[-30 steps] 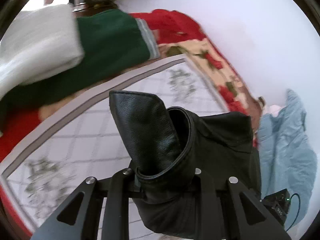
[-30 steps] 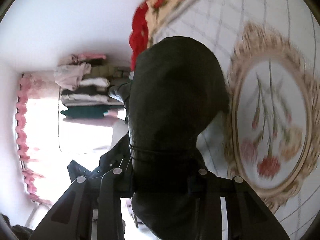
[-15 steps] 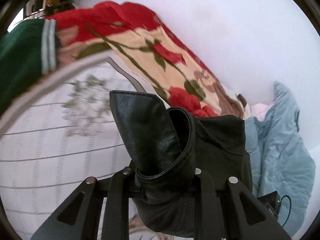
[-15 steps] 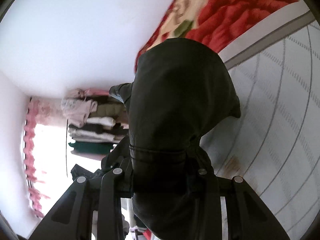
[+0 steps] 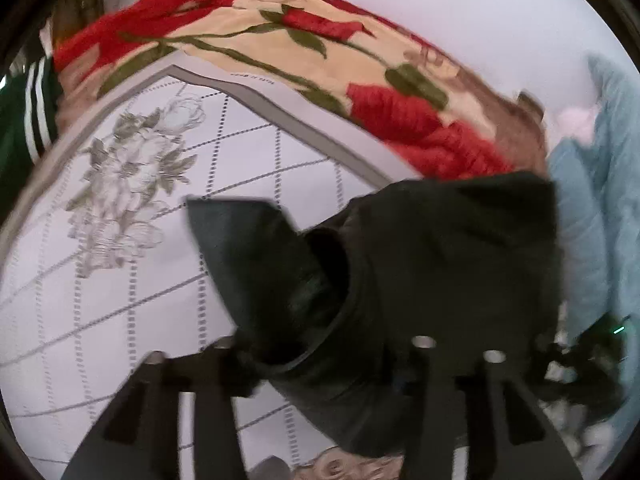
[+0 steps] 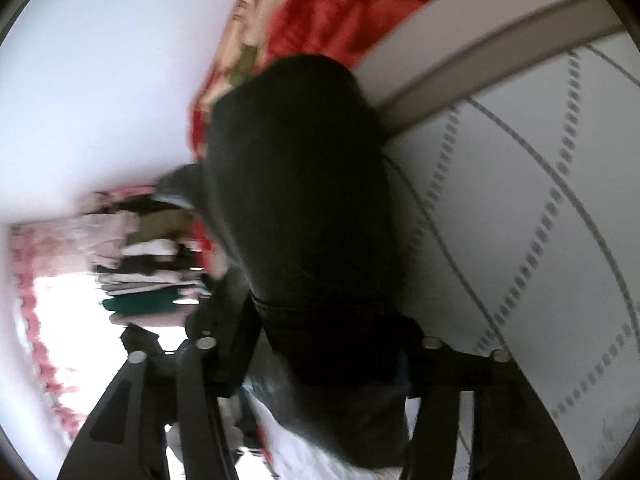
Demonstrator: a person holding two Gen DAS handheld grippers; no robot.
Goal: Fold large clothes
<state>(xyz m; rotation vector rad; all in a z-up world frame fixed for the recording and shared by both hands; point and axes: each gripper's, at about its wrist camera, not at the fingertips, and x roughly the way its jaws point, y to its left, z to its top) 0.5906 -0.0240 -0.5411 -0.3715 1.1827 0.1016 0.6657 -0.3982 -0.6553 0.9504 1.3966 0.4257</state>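
A black leather jacket [image 5: 420, 264] is clamped in my left gripper [image 5: 320, 356], with its collar flap [image 5: 248, 256] standing up above the fingers. My right gripper [image 6: 316, 344] is shut on another part of the same black jacket [image 6: 304, 200], which bulges up in front of the camera and hides most of the view. Both grippers hold the jacket above a white quilted bedspread [image 5: 120, 280] with a grey flower print.
A red and cream rose blanket [image 5: 320, 68] lies along the white wall. A light blue garment [image 5: 600, 200] lies at the right. A green sleeve [image 5: 24, 120] shows at the left edge. A stack of folded clothes [image 6: 148, 264] stands by a bright window.
Both grippers have swung with the jacket toward the wall side of the bed; the rose blanket has come closer and the green and white clothes have slid out of view. Grips unchanged.
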